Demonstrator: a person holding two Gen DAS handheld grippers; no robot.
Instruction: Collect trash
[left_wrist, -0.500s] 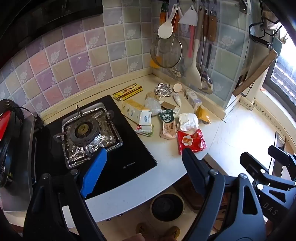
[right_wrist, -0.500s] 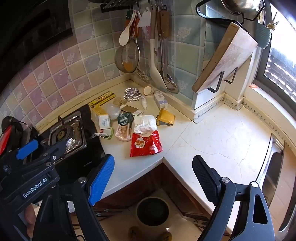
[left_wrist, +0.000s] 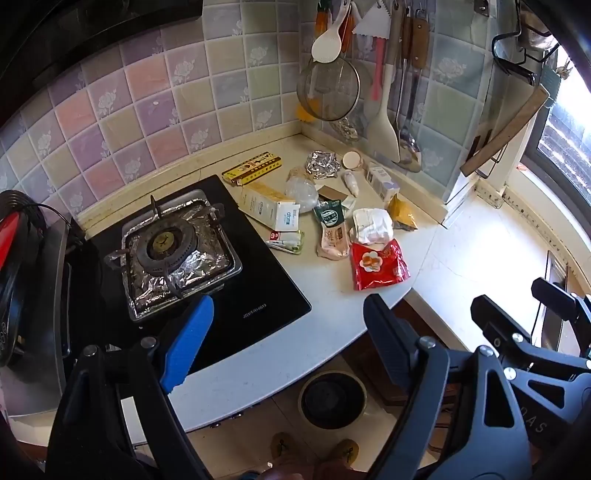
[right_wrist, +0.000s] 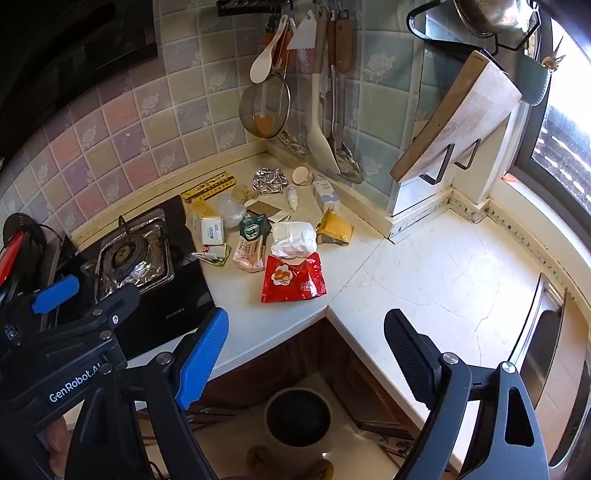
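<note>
Several pieces of trash lie on the white counter corner: a red snack bag (left_wrist: 378, 264) (right_wrist: 293, 278), a crumpled white wrapper (left_wrist: 371, 226) (right_wrist: 293, 239), a pink and green pouch (left_wrist: 332, 232) (right_wrist: 251, 245), a yellow packet (right_wrist: 334, 229), a foil ball (left_wrist: 322, 164) (right_wrist: 269, 180) and small boxes. A dark round bin (left_wrist: 332, 398) (right_wrist: 298, 415) stands on the floor below the counter edge. My left gripper (left_wrist: 284, 339) is open and empty above the counter's front edge. My right gripper (right_wrist: 306, 350) is open and empty, over the edge above the bin.
A gas stove (left_wrist: 173, 251) with foil lining sits left of the trash. Utensils and a strainer (left_wrist: 328, 92) hang on the tiled wall. A cutting board (right_wrist: 454, 114) leans on a rack at right. A steel sink (right_wrist: 543, 332) is at far right.
Both views have shifted very slightly; the grippers stay open and the trash has not moved.
</note>
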